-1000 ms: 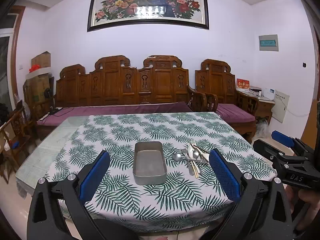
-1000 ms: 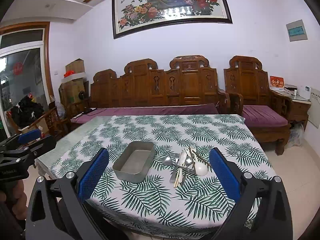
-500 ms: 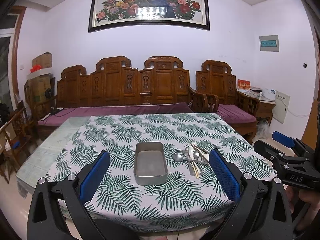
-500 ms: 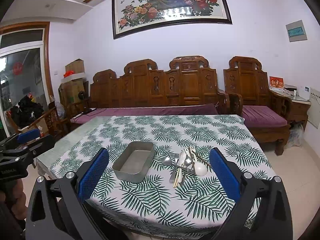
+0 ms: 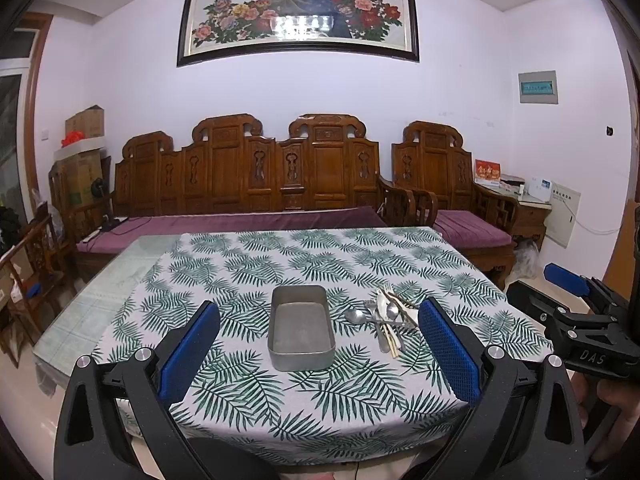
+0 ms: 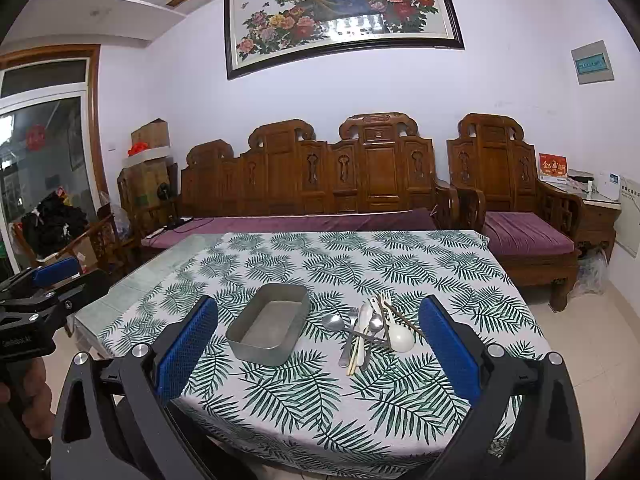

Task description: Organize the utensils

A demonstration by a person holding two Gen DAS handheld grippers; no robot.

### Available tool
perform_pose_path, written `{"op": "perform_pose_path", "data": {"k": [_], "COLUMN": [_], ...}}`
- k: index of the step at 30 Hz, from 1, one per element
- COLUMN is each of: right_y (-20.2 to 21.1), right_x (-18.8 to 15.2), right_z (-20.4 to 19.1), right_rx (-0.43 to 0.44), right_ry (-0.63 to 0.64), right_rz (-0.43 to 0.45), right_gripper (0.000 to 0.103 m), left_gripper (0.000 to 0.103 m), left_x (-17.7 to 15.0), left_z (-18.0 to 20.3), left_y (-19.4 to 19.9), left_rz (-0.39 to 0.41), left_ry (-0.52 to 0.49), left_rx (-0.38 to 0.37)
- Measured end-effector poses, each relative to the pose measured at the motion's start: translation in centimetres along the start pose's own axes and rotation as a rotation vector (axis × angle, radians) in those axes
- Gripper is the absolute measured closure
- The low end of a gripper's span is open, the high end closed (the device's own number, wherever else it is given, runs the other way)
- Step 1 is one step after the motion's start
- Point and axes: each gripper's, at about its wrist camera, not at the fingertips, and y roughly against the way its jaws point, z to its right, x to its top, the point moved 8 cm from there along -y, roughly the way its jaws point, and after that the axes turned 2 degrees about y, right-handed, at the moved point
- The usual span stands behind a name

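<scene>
An empty grey metal tray [image 5: 301,330] [image 6: 267,327] sits on the leaf-print tablecloth [image 5: 248,264] [image 6: 432,264]. Right of the tray lies a heap of utensils [image 5: 386,316] [image 6: 370,330]: metal spoons, a fork, chopsticks and a white ceramic spoon [image 6: 401,338]. My left gripper [image 5: 318,344] is open, held back from the table's near edge, facing the tray, nothing between its blue pads [image 5: 188,350]. My right gripper [image 6: 318,346] is open too, facing tray and utensils from the near side. In each view the other gripper shows at the frame's edge, the right gripper [image 5: 576,312] and the left gripper [image 6: 36,296].
A carved wooden sofa [image 5: 280,184] with purple cushions stands behind the table, an armchair [image 6: 516,216] at the right. The table's left part is bare glass [image 5: 92,300]. Cardboard boxes [image 5: 80,152] stack at the far left. A person's hand [image 5: 616,404] holds the right gripper.
Both views have barely shifted; the left view's scene sits slightly lower and closer. Both grippers stay open, and tray and utensils have not moved.
</scene>
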Motion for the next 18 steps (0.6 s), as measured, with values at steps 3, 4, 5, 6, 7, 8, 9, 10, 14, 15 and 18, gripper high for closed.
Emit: {"op": "perform_pose_path", "data": {"k": [3,4,5,6,7,8,9,10,14,15,18], "right_y": [0.0,0.0,0.0,0.0,0.0,0.0,0.1,0.0,-0.4,-0.8,-1.7], "right_x": [0.0,0.0,0.0,0.0,0.0,0.0,0.0,0.0,-0.1,-0.2,-0.6], "right_z": [0.0,0.0,0.0,0.0,0.0,0.0,0.0,0.1,0.4,0.5,0.8], "right_rx": [0.0,0.0,-0.001,-0.001,-0.001,-0.001,0.0,0.0,0.003,0.009,0.012], "right_ry": [-0.001,-0.001,0.0,0.001,0.0,0.0,0.0,0.0,-0.001,0.001,0.01], "right_rz": [0.0,-0.001,-0.001,-0.001,-0.001,-0.002,-0.003,-0.005,-0.014,-0.018,-0.024], "right_gripper": [0.002,0.002,0.002,0.002,0.002,0.002,0.002,0.002,0.002,0.002,0.002], "left_gripper": [0.007,0.007,0.007,0.007,0.007,0.007,0.007,0.007,0.007,0.007,0.007], "left_x": [-0.1,0.0,-0.1,-0.1,-0.2,-0.1,-0.1,0.0,-0.5,-0.7,-1.4], "left_z": [0.0,0.0,0.0,0.0,0.0,0.0,-0.1,-0.1,-0.2,-0.2,-0.1], "left_y": [0.1,0.0,0.0,0.0,0.0,0.0,0.0,-0.1,-0.9,-1.4,-3.0], "left_rz": [0.001,0.001,0.001,0.001,0.001,-0.001,-0.003,-0.007,-0.033,-0.042,-0.079], "left_ry": [0.0,0.001,0.001,0.0,0.0,0.0,0.001,0.001,0.006,0.007,0.005], "left_rx": [0.0,0.0,-0.001,-0.001,0.0,0.0,-0.001,-0.001,-0.007,-0.011,-0.019]}}
